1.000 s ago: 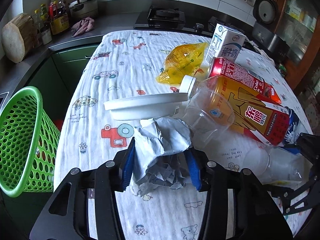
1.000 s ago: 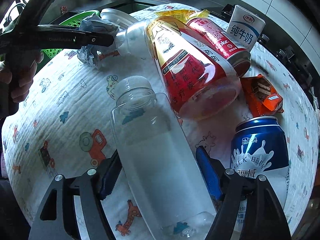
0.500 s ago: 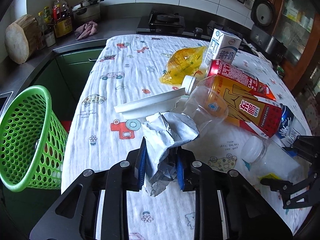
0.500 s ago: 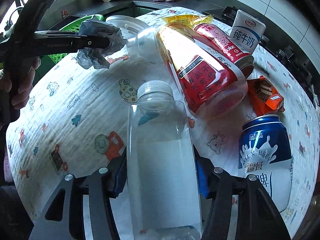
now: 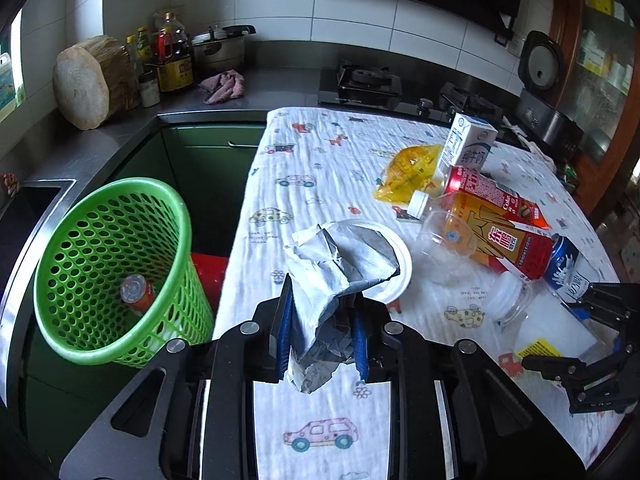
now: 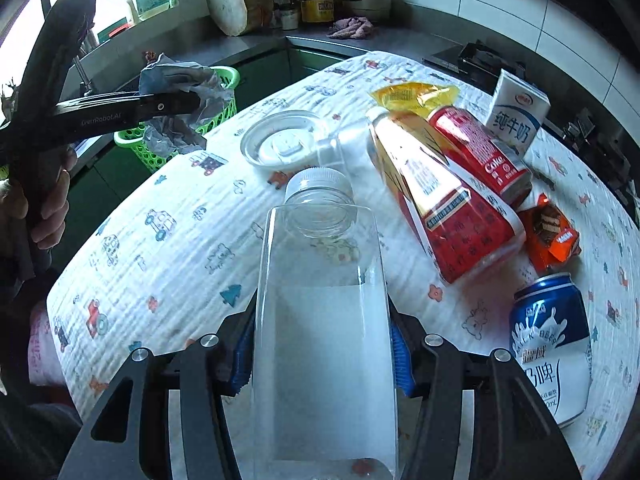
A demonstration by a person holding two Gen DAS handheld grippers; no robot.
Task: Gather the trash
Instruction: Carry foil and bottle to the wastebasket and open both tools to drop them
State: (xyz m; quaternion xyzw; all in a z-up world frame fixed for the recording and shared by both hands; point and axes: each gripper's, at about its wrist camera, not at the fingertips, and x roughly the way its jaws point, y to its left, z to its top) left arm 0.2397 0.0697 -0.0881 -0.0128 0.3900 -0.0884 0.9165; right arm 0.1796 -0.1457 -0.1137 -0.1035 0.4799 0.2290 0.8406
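Over the left edge of the tabletop (image 5: 288, 152) our left gripper (image 5: 320, 332) pinches a crumpled grey paper wad (image 5: 336, 268), held clear of the cloth with the green basket (image 5: 72, 300) (one capped bottle already lies inside) just beside and below it. Our right gripper (image 6: 322, 344) is clamped on a clear plastic bottle (image 6: 324, 320) with a white cap. Ahead of it the white lid (image 6: 280, 144), the large orange-red bottle (image 6: 440, 204), the red cola can (image 6: 480, 152), the milk carton (image 6: 516, 116), the yellow bag (image 6: 412, 94), the orange wrapper (image 6: 552, 232) and the blue can (image 6: 552, 340) crowd the cloth.
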